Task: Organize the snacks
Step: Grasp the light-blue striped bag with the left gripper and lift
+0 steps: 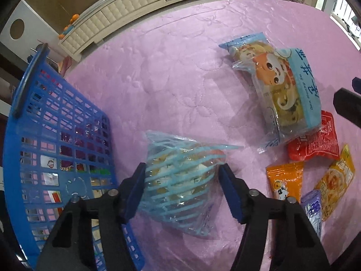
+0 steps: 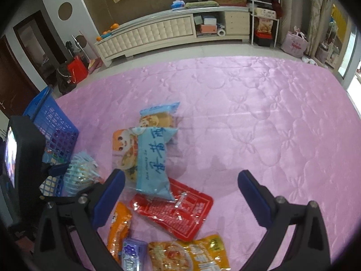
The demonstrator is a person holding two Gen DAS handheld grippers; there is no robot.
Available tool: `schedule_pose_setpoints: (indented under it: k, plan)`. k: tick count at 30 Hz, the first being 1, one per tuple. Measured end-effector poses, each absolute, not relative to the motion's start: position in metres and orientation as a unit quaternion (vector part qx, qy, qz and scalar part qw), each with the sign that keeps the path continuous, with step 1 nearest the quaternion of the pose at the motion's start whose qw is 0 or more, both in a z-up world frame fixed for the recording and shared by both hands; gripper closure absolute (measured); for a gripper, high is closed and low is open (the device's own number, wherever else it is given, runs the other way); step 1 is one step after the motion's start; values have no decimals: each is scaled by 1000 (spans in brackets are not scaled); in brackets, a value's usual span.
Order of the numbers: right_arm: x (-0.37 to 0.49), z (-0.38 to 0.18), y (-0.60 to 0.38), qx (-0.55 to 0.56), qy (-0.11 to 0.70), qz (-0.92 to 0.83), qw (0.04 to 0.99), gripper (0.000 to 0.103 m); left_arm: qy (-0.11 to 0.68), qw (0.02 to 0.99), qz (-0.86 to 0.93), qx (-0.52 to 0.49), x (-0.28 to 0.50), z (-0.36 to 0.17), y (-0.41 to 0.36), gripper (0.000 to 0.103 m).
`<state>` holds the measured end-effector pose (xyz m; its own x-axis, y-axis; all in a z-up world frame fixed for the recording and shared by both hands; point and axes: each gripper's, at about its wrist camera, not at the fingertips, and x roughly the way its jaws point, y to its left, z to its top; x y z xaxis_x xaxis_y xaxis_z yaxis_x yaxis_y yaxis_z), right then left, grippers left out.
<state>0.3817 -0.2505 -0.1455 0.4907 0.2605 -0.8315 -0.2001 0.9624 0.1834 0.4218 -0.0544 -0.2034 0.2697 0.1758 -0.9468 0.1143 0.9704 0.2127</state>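
My left gripper [image 1: 181, 176] is open, with a clear blue-striped snack bag [image 1: 180, 180] lying between its pads on the pink cloth; contact is unclear. A blue mesh basket [image 1: 56, 135] holding several snacks stands just left of it. To the right lie two light blue pastry packs [image 1: 288, 94], a red packet [image 1: 315, 142], an orange packet [image 1: 284, 180], a yellow packet [image 1: 336, 180] and a purple packet [image 1: 313, 210]. My right gripper [image 2: 181, 183] is open and empty above the red packet [image 2: 176, 214] and the blue pastry pack [image 2: 153, 158].
The pink quilted cloth [image 2: 259, 124] covers the table, bare on its right half. A cream cabinet [image 2: 158, 33] stands on the floor beyond the far edge. The left gripper body [image 2: 24, 158] shows at the left of the right wrist view, by the basket [image 2: 56, 122].
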Motion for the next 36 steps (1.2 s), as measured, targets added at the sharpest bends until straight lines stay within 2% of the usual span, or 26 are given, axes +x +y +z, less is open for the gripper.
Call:
schedule_pose_setpoints:
  k: [5, 20, 32, 36]
  plan:
    - [385, -149, -257, 49, 491, 143, 858, 2, 600, 793, 11, 105, 404, -182, -53, 50]
    - [398, -142, -231, 63, 486, 177, 854, 2, 517, 849, 51, 96, 389, -128, -60, 51]
    - [415, -155, -215, 36, 507, 164, 845, 2, 514, 852, 80, 50, 402, -142, -47, 51]
    - [415, -155, -218, -3, 505, 163, 847, 2, 514, 853, 88, 20, 407, -145, -41, 51]
